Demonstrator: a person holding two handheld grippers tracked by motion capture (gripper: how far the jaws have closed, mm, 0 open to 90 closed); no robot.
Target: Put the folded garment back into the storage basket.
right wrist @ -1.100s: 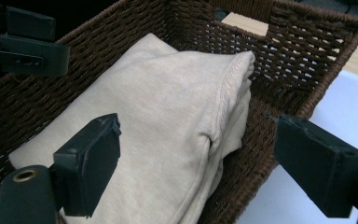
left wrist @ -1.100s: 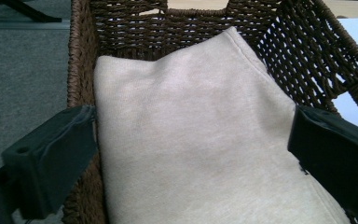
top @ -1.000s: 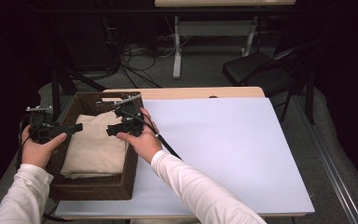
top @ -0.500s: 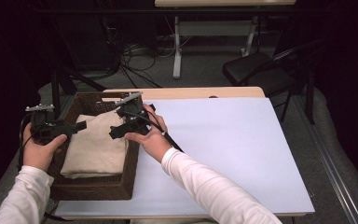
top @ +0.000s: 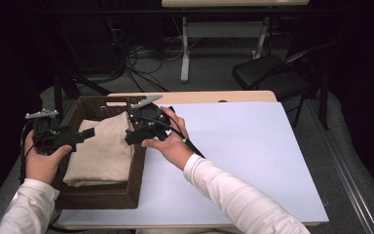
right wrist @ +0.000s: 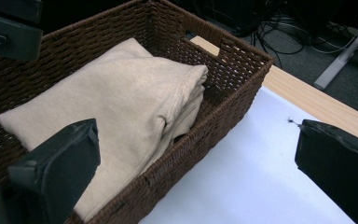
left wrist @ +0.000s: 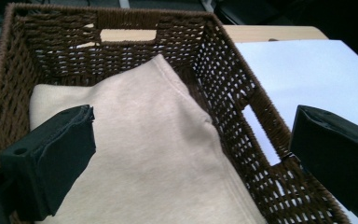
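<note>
My left gripper (top: 80,136) hangs over the left edge of the dark brown woven wicker basket (top: 102,197), and its jaws stand wide apart with nothing between them. In the left gripper view I see one jaw over the folded beige cloth (left wrist: 144,154) and the other jaw over the right wall of the basket (left wrist: 242,116). My right gripper (top: 132,137) is at the right wall of the basket, and its jaws are also wide apart and hold nothing. In the right gripper view one jaw is above the cloth (right wrist: 116,102) and the other is above the white sheet covering the table (right wrist: 251,182), with the basket wall (right wrist: 223,93) between them. The cloth lies folded inside the basket and touches neither gripper. The basket stands at the left part of the white sheet (top: 243,146). Behind the table I see a black folding chair (top: 272,75) and some cables on the floor (top: 141,58).
</note>
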